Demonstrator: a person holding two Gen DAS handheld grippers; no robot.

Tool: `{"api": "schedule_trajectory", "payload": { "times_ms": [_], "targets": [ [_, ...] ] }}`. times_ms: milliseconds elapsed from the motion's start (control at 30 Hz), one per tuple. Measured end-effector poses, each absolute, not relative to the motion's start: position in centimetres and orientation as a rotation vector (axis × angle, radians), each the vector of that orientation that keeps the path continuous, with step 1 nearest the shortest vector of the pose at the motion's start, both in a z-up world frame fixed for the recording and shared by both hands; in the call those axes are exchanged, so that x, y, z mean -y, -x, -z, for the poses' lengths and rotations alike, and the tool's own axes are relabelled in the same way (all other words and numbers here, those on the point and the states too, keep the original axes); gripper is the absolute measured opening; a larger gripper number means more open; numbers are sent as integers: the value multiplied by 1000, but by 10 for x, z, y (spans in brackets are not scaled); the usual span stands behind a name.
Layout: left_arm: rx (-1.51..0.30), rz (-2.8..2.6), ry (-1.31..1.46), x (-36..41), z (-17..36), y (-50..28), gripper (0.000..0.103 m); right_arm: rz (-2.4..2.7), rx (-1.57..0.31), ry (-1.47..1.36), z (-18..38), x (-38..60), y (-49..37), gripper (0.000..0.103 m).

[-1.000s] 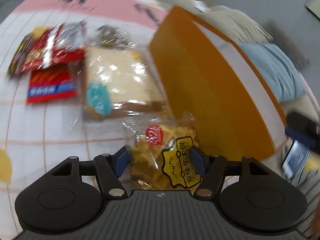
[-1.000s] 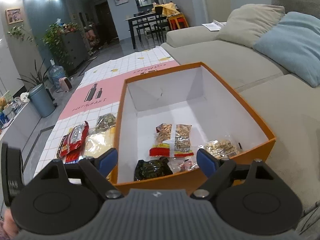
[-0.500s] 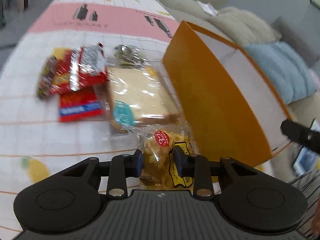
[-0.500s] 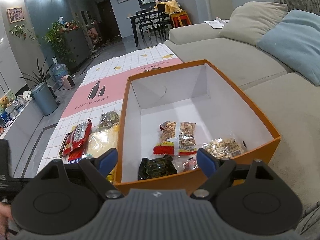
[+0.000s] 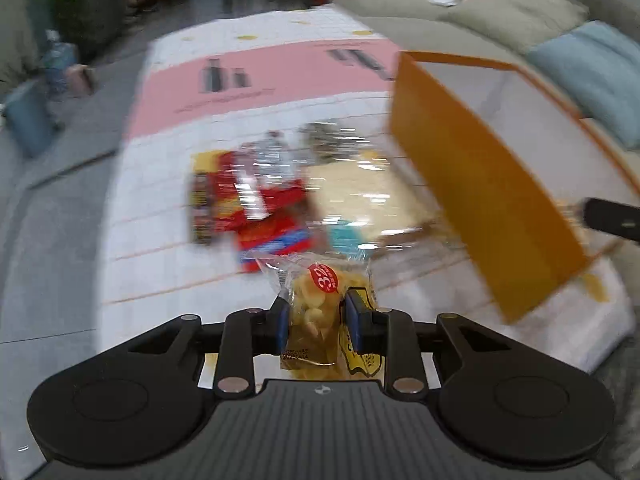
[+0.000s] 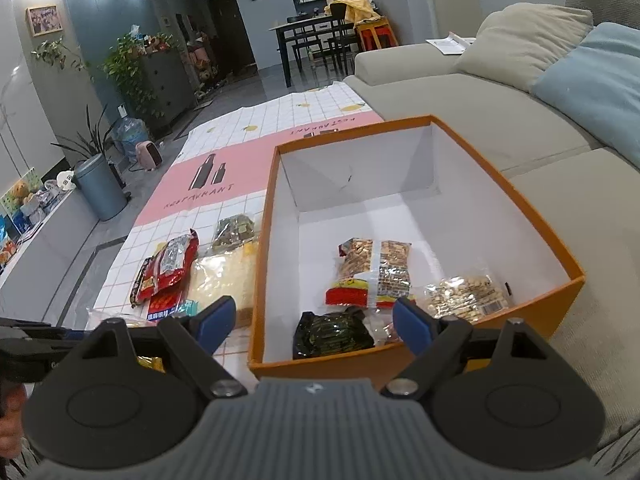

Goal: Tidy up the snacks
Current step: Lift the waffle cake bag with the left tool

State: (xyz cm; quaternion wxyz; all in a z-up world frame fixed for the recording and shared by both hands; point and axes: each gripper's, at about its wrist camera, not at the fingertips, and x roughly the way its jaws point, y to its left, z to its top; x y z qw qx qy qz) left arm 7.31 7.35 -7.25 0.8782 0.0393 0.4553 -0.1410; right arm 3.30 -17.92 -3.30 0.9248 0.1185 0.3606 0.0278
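My left gripper (image 5: 314, 316) is shut on a clear bag of yellow crackers (image 5: 320, 304) with a red round sticker and holds it above the mat. The orange box (image 5: 480, 184) with white inside stands to its right; it also shows in the right wrist view (image 6: 400, 364). My right gripper (image 6: 316, 322) is open and empty, just in front of the box's near wall. Inside the box lie a peanut pack (image 6: 374, 272), a dark green pack (image 6: 332, 332) and a clear nut bag (image 6: 466, 294).
On the checked mat (image 6: 224, 148) left of the box lie red snack packs (image 6: 170, 270), a wrapped bread slice (image 6: 224, 276) and a dark small bag (image 6: 234, 230). A grey sofa (image 6: 480, 120) with cushions runs along the right.
My left gripper has closed on the cracker bag and lifted it off the mat, away from the other packs. The right gripper has stayed open and shifted slightly back.
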Motion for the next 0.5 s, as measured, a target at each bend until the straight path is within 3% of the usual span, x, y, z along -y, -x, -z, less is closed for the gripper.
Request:
{"api": "schedule_trajectory", "payload": {
  "times_ms": [133, 200, 233, 333, 500],
  "targets": [
    [-1017, 488, 238, -86, 108, -88, 45, -60, -744, -239, 34, 177, -34, 84],
    [-1108, 470, 333, -87, 132, -101, 45, -59, -745, -241, 34, 178, -34, 84],
    [-1127, 446, 334, -86, 139, -105, 55, -58, -744, -242, 34, 178, -34, 84],
    [-1108, 443, 312, -83, 138, -107, 59, -53, -742, -251, 33, 181, -32, 84],
    [-1163, 455, 167, -60, 132, -106, 83, -54, -744, -267, 32, 185, -32, 84]
  ]
}}
